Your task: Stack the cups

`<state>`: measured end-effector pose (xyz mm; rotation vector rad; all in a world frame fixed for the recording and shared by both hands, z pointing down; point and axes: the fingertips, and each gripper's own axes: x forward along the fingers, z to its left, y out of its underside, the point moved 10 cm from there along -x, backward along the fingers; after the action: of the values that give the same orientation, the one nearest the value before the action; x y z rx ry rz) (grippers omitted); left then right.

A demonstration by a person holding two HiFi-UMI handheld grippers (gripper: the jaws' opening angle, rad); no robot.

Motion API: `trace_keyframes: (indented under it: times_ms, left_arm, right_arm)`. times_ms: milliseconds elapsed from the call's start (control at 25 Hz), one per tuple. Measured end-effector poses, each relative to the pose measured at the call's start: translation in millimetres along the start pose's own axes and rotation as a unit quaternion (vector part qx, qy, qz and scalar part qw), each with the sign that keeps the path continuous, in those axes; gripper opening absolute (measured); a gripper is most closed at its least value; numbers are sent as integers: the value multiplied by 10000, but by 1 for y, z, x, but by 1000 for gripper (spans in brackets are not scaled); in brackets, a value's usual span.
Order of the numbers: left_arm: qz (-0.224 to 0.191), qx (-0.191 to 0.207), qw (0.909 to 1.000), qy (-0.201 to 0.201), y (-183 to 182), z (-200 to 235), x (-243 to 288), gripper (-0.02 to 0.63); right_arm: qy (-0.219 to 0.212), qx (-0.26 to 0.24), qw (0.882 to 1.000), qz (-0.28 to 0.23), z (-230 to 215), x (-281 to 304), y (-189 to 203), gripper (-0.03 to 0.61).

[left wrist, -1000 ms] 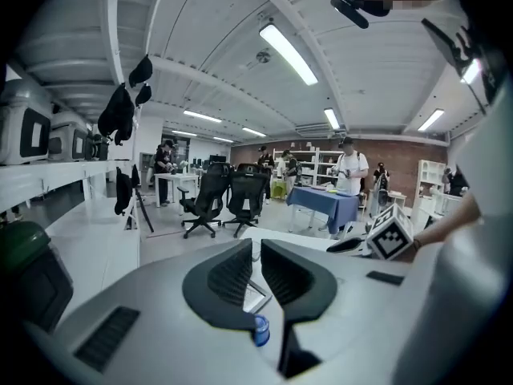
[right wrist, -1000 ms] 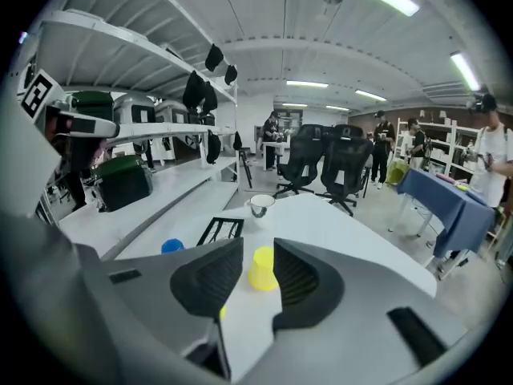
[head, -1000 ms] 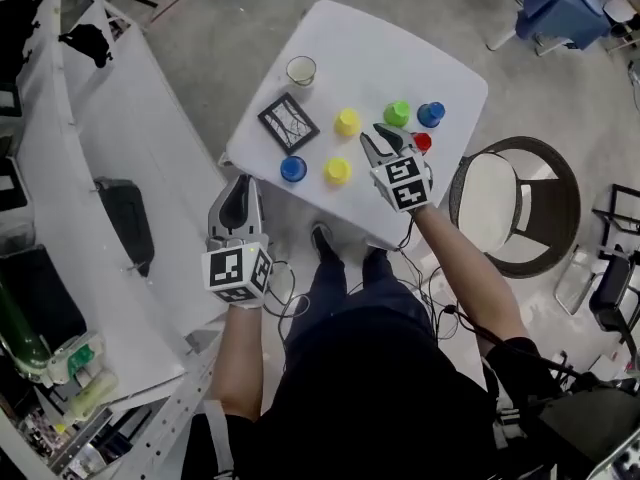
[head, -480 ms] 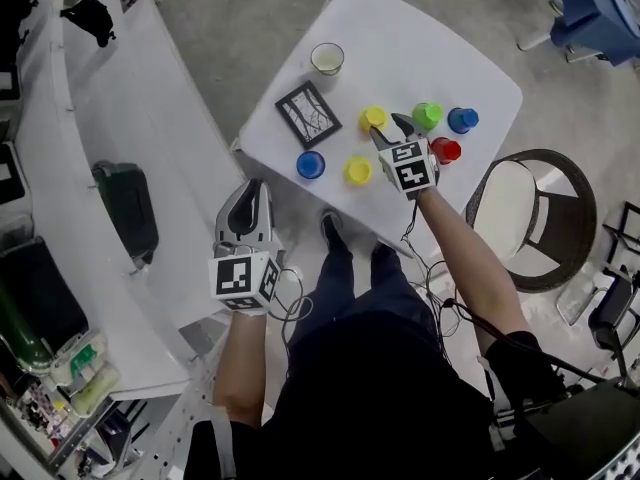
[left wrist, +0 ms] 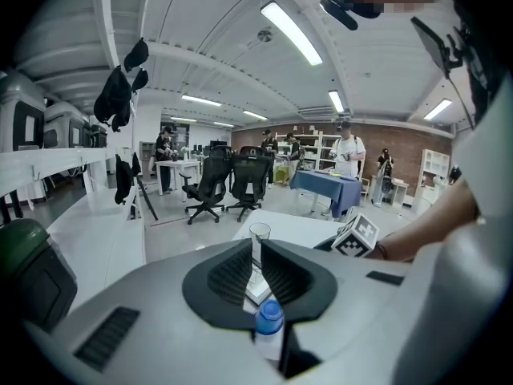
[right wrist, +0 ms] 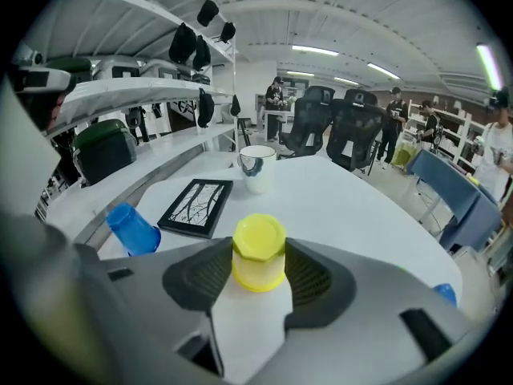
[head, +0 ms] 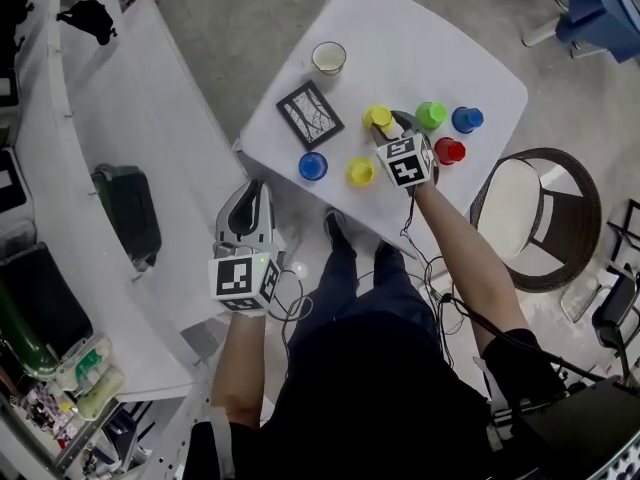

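Note:
Several upturned plastic cups stand on the white table (head: 440, 28): two yellow (head: 377, 116) (head: 360, 171), a green one (head: 431, 114), two blue (head: 466, 119) (head: 312, 165) and a red one (head: 449, 150). My right gripper (head: 386, 128) is low over the far yellow cup (right wrist: 258, 251). Its jaws have just been opening and now stand on either side of that cup without squeezing it. My left gripper (head: 249, 188) hangs off the table's near left edge, its jaws a narrow slit apart with nothing between them (left wrist: 252, 267).
A black picture frame (head: 310, 114) lies at the table's left, and a white mug (head: 328, 58) stands beyond it. A round chair (head: 535, 218) is to the table's right, and a long white bench (head: 120, 118) runs along the left.
My right gripper has come down from above the cups, spread its jaws and settled round the far yellow cup. My left gripper has sunk a little.

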<state>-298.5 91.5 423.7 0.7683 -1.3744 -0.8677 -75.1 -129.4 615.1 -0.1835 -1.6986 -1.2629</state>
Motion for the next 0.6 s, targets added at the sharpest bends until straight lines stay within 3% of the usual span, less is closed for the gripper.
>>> trace_keyframes:
  times_ms: [600]
  left_arm:
    - [-242, 240, 9977, 589, -22, -57, 20, 34]
  right_arm:
    - [60, 210, 9995, -238, 3, -95, 48, 201]
